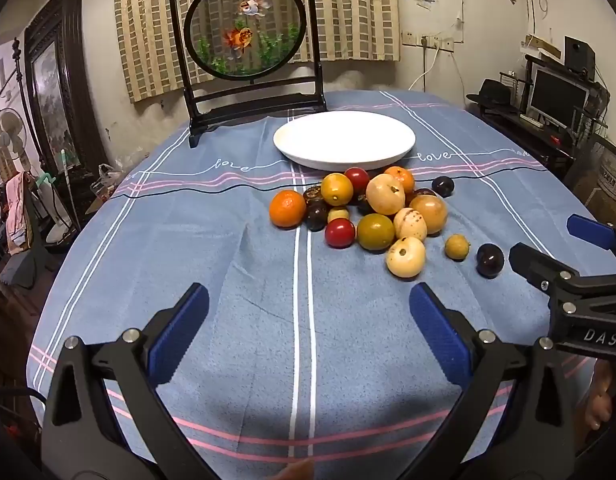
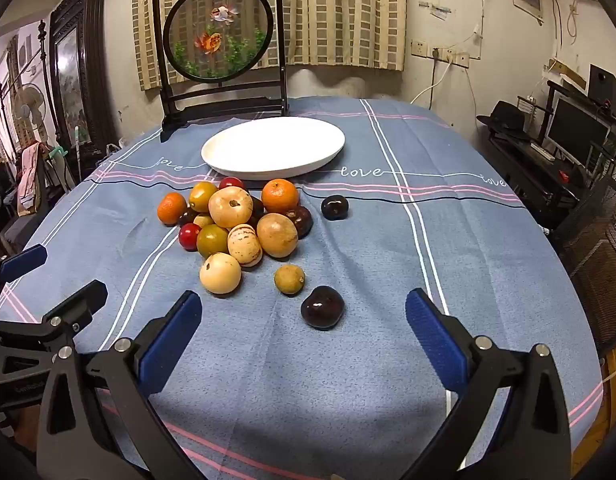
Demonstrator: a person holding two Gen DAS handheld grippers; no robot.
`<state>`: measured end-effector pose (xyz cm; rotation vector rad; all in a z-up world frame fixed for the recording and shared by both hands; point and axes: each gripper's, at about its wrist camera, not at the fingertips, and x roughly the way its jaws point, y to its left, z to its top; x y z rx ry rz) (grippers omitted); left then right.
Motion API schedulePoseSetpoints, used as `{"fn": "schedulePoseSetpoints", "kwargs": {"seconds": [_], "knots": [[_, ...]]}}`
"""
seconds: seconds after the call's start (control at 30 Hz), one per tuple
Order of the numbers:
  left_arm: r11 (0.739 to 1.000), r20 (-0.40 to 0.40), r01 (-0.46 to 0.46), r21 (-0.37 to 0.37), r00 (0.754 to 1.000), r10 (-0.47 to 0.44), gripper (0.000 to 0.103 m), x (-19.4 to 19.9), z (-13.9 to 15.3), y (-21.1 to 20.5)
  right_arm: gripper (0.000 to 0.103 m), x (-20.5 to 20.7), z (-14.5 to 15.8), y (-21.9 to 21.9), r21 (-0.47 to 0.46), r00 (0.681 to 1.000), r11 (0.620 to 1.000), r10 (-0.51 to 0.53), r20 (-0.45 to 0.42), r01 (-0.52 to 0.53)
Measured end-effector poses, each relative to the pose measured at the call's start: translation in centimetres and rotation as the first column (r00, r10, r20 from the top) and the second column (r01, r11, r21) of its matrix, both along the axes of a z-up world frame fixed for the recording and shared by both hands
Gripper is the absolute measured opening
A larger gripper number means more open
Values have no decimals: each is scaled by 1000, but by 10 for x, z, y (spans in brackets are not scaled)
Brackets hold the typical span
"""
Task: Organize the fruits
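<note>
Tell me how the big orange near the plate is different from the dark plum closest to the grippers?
The orange is bright with dull, bumpy skin; the plum is dark purple and shiny. The orange touches the fruit pile, while the plum lies alone on the cloth. The orange also looks bigger. Both are round, and neither is on the white plate.

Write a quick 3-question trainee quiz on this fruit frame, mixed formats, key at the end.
1. True or false: the white plate already holds fruit.
2. Multiple choice: which fruit lies nearest the right gripper? A) an orange B) the dark plum C) a red tomato
3. Fill in: both the left gripper and the right one are ____ and hold nothing.

Key
1. False. The plate is bare; the fruit pile sits on the blue tablecloth in front of it.
2. B
3. open
</note>
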<state>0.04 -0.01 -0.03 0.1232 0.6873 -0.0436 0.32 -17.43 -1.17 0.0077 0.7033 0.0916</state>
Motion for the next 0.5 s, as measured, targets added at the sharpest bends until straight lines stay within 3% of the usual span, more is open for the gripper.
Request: {"fn": "schedulePoseSetpoints", "kwargs": {"seconds": [0.5], "knots": [[1000, -7, 4, -8, 1000, -4, 101, 1, -9, 2, 102, -1, 0, 1, 3, 1000, 1000, 1, -4, -1]]}}
